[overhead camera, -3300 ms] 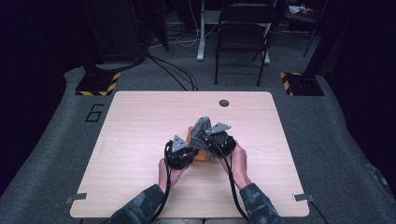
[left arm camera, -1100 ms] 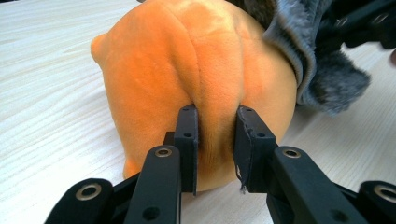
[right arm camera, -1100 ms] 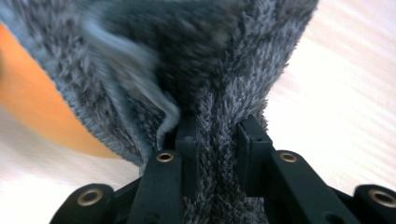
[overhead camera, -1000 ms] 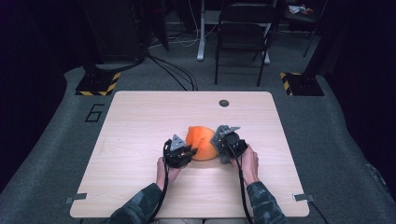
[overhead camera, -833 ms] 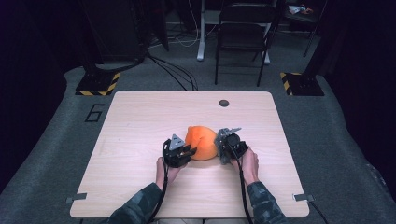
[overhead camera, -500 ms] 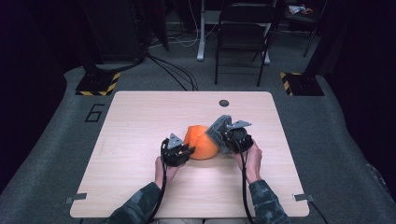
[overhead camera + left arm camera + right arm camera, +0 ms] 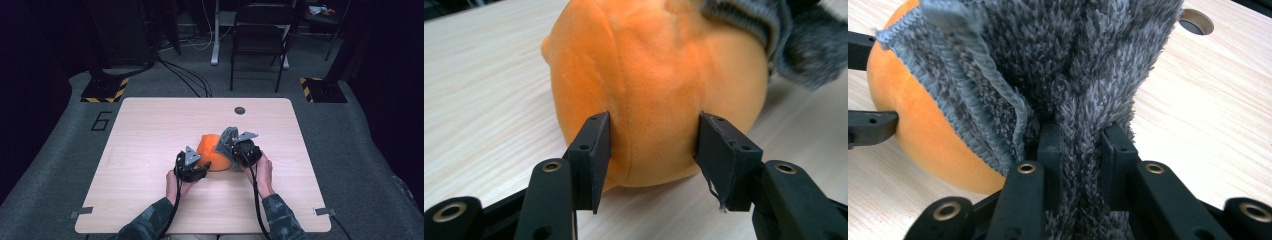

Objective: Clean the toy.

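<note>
Grey fuzzy knitted cloth (image 7: 1083,75) is pinched tight in the right gripper (image 7: 1079,145), draped over the orange plush ball (image 7: 659,85) between the left gripper's (image 7: 651,150) just-opening fingers. Lift slowly (cloth may snag), steadying the ball on the worktop (image 7: 150,130).

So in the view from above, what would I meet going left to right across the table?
Left gripper → orange plush ball → grey fuzzy cloth → right gripper, clamped on the cloth.
</note>
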{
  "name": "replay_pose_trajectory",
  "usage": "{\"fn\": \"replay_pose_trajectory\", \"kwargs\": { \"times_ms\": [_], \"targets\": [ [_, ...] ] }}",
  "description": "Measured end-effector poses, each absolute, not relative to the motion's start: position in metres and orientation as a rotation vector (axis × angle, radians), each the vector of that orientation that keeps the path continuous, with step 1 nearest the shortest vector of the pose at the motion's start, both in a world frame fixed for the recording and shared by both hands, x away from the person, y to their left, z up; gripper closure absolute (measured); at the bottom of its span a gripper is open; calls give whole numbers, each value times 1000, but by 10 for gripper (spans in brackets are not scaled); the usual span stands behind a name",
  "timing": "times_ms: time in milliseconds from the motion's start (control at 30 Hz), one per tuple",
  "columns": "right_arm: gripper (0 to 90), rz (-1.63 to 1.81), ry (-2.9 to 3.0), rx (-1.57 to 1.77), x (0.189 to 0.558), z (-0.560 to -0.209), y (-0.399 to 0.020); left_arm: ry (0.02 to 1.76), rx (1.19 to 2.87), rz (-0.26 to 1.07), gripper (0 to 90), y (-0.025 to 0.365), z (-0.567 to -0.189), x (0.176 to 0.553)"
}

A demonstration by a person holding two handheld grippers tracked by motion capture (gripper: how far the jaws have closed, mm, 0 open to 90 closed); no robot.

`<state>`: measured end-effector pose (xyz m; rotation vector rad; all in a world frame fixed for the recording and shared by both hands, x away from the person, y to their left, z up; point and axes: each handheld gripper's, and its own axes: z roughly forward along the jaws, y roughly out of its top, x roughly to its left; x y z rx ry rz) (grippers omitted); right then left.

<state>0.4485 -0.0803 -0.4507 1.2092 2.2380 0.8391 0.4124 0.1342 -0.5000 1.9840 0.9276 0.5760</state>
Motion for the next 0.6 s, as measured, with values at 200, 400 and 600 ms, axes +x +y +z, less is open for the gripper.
{"fn": "replay_pose_trajectory", "kwargs": {
  "times_ms": [200, 400, 600],
  "targets": [
    [743, 847, 2236, 1206, 450, -452, -83, 894, 1990, 586, 701, 134, -502, 415],
    [747, 891, 2209, 1172, 441, -429, -79, 901, 1949, 525, 776, 139, -490, 415],
    [744, 952, 2243, 1043, 424, -408, -59, 868, 1929, 478, 811, 131, -480, 404]
  ]
}}
